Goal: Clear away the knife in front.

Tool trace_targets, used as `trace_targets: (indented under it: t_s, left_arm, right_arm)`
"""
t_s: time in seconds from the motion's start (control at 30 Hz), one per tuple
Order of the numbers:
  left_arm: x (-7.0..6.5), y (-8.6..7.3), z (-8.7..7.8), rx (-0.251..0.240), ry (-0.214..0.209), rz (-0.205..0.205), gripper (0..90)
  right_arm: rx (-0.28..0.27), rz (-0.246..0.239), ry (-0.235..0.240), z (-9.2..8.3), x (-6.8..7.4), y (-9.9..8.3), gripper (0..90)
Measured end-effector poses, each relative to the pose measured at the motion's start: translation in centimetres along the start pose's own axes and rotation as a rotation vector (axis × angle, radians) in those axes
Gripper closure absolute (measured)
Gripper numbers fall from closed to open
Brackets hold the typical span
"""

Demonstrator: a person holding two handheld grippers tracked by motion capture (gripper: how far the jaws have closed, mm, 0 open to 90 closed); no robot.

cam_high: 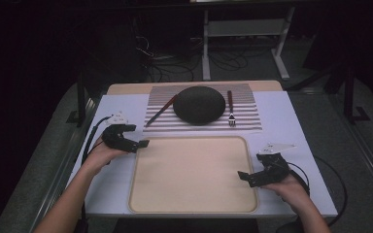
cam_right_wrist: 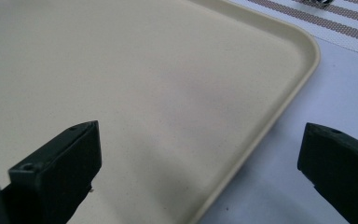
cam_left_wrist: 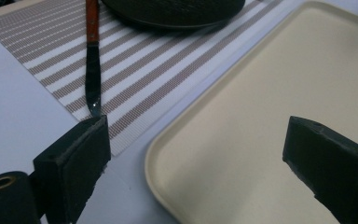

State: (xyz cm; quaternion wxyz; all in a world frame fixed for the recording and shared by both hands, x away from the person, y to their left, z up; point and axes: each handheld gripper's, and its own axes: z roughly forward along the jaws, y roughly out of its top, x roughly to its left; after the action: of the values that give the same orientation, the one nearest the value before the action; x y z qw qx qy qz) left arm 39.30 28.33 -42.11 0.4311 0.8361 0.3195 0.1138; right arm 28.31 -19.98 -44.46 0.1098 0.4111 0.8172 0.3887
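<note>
Cream tray [cam_high: 192, 204] nearest, between 2 hand-held grippers, left [cam_high: 138, 143] and right [cam_high: 245, 176], both spread wide, empty.

One tray [cam_high: 193, 201], one striped mat [cam_high: 246, 116] and one dark plate [cam_high: 199, 104]. One knife [cam_high: 160, 110], one fork [cam_high: 230, 108]. Two grippers

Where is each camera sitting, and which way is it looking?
High view: sits above the person's side, looking forward and down on the table; both forearms, the left gripper and the right gripper show.
Left gripper view: rides the left gripper, looking past its open jaws at the tray corner, the striped mat and the knife.
Right gripper view: rides the right gripper, looking between its open jaws along the tray edge.
Shared: the tray shows in all three; the mat too.
</note>
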Motion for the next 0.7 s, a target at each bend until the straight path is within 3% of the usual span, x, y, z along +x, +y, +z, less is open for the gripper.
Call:
trace_targets:
  t_s: [0.37, 0.7]
  left_arm:
    - [1.4, 1.4, 1.2, 0.002, 0.025, -0.015, 15.8]
    - [2.9, 2.8, 2.5, -0.009, 0.049, -0.029, 29.5]
  right_arm:
    - [-0.002, 0.003, 0.001, 0.0, 0.0, 0.0, 0.0]
    - [-0.002, 0.009, 0.000, -0.1, -0.1, 0.0, 0.0]
